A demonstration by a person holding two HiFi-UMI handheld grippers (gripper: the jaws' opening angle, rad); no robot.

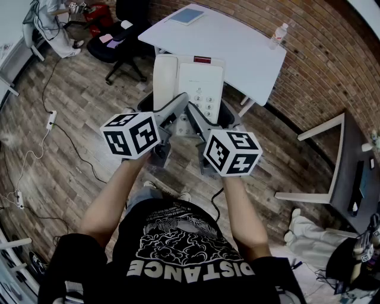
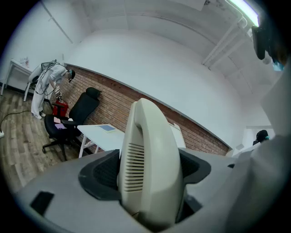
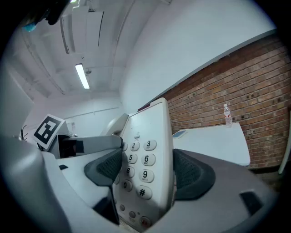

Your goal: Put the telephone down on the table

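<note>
Telephone: The telephone (image 1: 190, 83) is being held up in the air by both grippers. It is not lying on the table. It is hanging just in front of the table's near edge, and in the head view its far end is covering a bit of that edge. It is made of smooth cream plastic and has a boxy shape with round corners.
Handset: The handset (image 2: 150, 159) is sitting on the left side of the telephone. It is long and curved, with a patch of thin slits in it.
Buttons: The round number buttons (image 3: 146, 159) are sitting in rows on the right side.
Left gripper: The left gripper (image 2: 150, 169) is squeezing the handset side, with one dark bumpy pad on each side of it.
Right gripper: The right gripper (image 3: 148, 168) is squeezing the button side in the same way, between its two dark pads.
Cubes: Each gripper is carrying a white cube (image 1: 132, 134) with black square marks.
Table: The table (image 1: 237, 50) is flat, white and smooth. A clear bottle (image 1: 278, 34) is standing at its right far corner, and a blue flat thing (image 1: 187, 15) is lying at the far left corner.
Room: The floor (image 1: 59, 136) is showing wood planks, and the wall (image 1: 332, 53) is rough red brick.
</note>
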